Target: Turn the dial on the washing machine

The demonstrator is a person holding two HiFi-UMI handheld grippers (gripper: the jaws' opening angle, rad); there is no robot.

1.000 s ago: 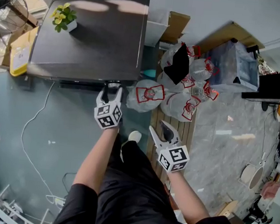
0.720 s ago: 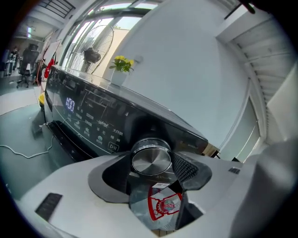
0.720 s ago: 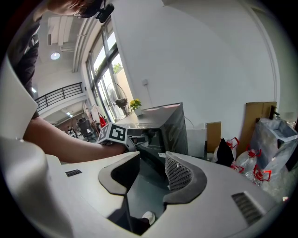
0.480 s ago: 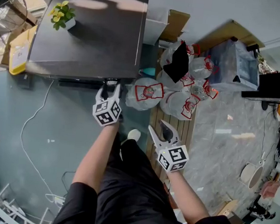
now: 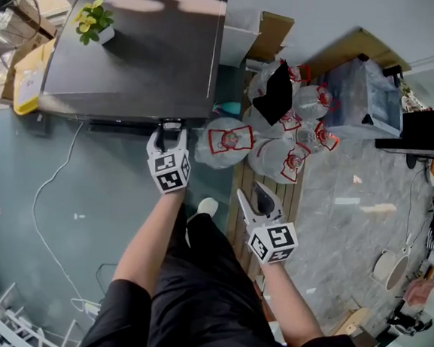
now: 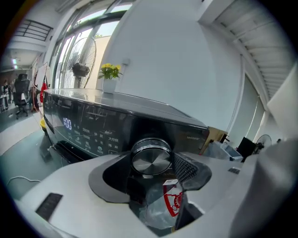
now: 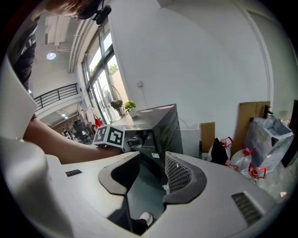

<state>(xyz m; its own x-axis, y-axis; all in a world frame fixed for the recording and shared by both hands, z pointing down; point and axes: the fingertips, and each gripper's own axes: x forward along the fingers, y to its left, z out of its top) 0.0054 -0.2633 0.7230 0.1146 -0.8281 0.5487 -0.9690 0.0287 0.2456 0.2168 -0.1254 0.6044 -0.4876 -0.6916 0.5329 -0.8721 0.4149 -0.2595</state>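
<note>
Clear bags (image 5: 231,144) with red print crowd the floor to the right of the washer (image 5: 136,56), with a cardboard box (image 5: 273,32) behind them. A cable (image 5: 49,192) trails over the floor on its left, and a potted plant (image 5: 94,24) stands on its lid. The dial (image 6: 150,160) is a round brushed-metal knob with a shiny rim, set towards the right end of the dark front panel, beside lit white symbols. The left tongs (image 6: 151,163) straddle it and seem clamped on its rim. The right tongs (image 7: 150,173) hang well back from the washer, jaws wide, gripping nothing.
</note>
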